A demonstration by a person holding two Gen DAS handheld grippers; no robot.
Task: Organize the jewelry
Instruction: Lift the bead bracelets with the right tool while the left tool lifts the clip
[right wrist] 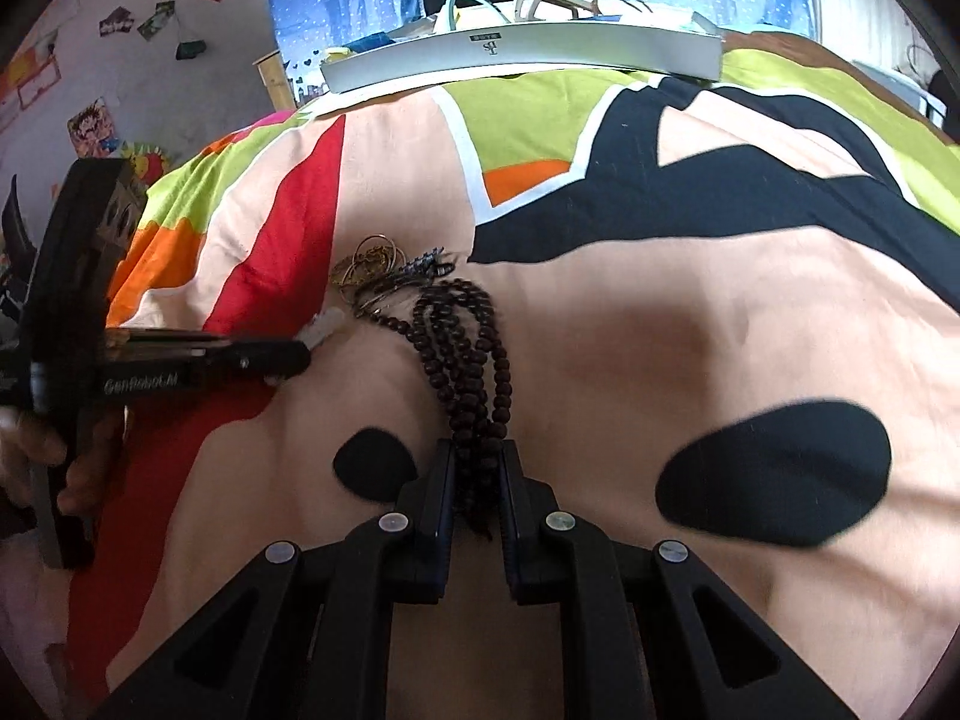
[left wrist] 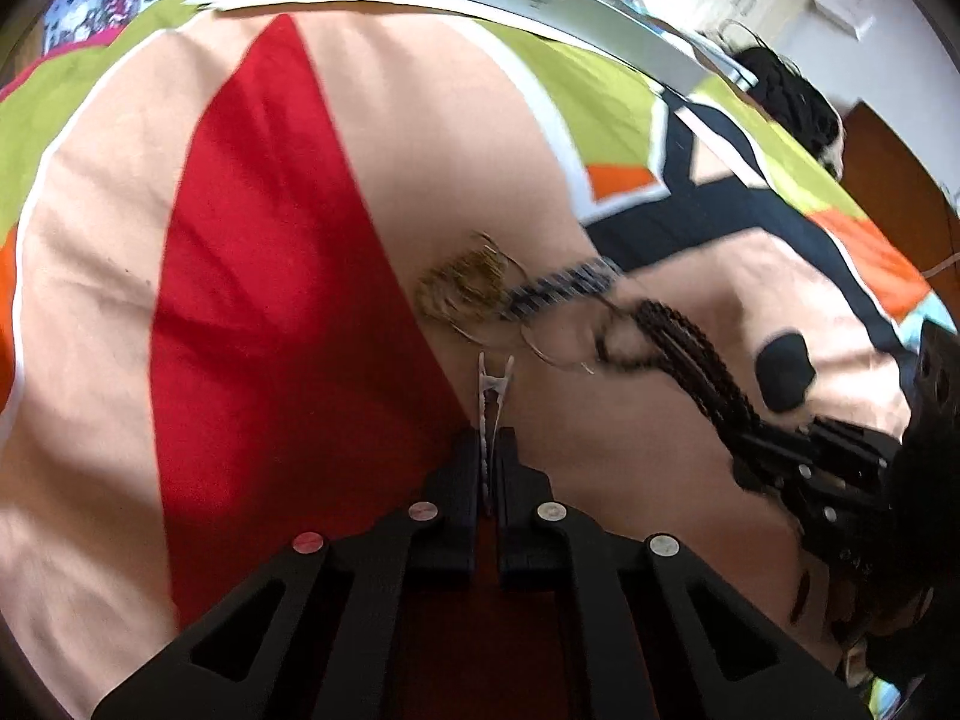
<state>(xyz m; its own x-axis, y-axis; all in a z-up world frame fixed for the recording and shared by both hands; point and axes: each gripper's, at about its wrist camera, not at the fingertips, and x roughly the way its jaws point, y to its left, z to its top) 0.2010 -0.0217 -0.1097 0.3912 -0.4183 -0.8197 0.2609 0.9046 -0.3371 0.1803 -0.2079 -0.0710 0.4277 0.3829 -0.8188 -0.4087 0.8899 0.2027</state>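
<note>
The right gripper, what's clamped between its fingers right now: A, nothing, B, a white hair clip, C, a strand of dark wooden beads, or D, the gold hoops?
C: the right gripper is shut on the dark bead strand, whose loops trail from between its fingers toward the jewelry pile; the white hair clip is in the left gripper.

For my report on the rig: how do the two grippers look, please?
Both grippers are matte black plastic. The left gripper and right gripper each have two flat fingers on angular linkage arms with triangular cut-outs and round silver pivot pins; two left pins look pinkish. The left body carries white "GenRobot" lettering.
</note>
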